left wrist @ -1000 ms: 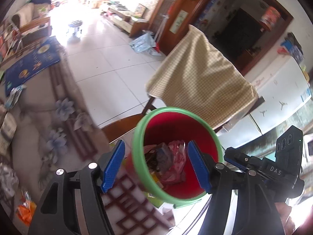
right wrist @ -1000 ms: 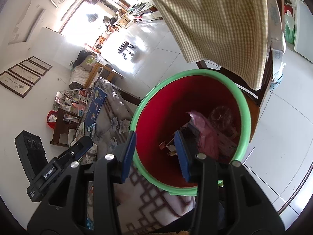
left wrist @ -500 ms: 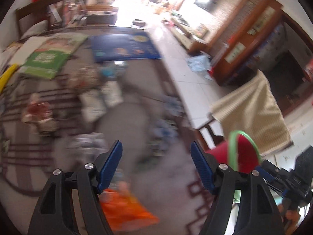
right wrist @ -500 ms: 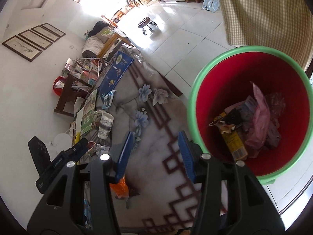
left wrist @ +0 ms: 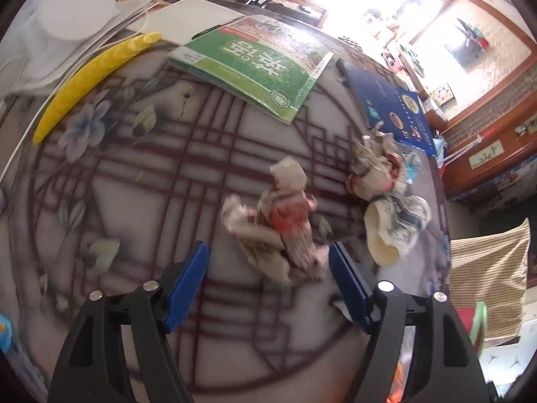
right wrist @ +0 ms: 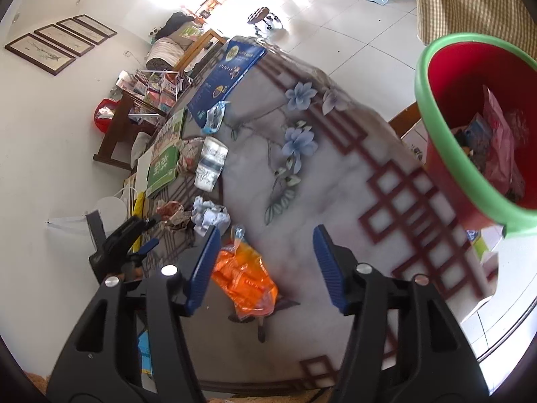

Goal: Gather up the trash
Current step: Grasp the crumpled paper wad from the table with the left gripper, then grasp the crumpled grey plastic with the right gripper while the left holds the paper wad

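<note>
Crumpled wrapper (left wrist: 282, 221) — motion-blurred, print unreadable.

The green book (left wrist: 255, 67) on the table carried two large white Chinese characters, 英语, which appeared upside down in the left wrist view. A small round white emblem was printed near one corner of its cover, but its details could not be read. The same green book (right wrist: 164, 164) was too small to read in the right wrist view. The blue book (left wrist: 389, 107) had yellow round marks and small print, which was not legible.
</note>
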A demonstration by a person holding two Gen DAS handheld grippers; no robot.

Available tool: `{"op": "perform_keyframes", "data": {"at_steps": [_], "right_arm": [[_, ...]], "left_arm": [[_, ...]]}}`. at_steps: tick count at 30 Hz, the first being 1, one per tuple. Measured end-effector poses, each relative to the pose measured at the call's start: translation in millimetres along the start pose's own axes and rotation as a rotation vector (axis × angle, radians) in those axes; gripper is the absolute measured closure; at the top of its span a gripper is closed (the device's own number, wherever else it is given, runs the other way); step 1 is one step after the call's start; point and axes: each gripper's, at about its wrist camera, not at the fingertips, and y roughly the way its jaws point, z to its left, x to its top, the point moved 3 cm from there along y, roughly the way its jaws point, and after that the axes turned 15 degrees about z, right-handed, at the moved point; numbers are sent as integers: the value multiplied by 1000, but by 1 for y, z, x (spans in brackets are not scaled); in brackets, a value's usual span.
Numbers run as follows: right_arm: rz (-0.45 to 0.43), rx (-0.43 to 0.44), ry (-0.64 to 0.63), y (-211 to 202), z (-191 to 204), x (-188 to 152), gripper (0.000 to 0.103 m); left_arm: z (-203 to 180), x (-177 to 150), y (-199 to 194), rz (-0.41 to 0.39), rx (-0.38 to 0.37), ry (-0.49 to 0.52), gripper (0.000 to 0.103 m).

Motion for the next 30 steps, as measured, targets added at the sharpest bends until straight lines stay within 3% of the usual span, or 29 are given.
{"op": "perform_keyframes", "data": {"at_steps": [5, 7, 9, 12, 16, 22, 26, 30], "right_arm": [[-17, -21, 36, 3, 9, -18, 47], [-23, -28, 48, 4, 12, -23, 47], [-24, -35, 56, 7, 15, -25, 47], [-13, -43, 44, 15, 24, -24, 47], [36, -66, -14, 38, 45, -15, 47], [140, -158, -200, 97, 95, 8, 44], [212, -201, -301, 141, 120, 22, 43], [256, -232, -325, 172, 127, 33, 43]], "left_arm": [[-10, 20, 20, 16, 33, 34, 29], [-16, 25, 25, 13, 38, 74, 37], [-20, 25, 31, 48, 26, 117, 69], [-20, 18, 27, 69, -26, 143, 83], [-20, -6, 12, 63, -39, 217, 85], [-7, -51, -10, 84, -22, 320, 84], [7, -69, -14, 109, -21, 332, 82], [22, -76, -17, 111, -22, 311, 76]]}}
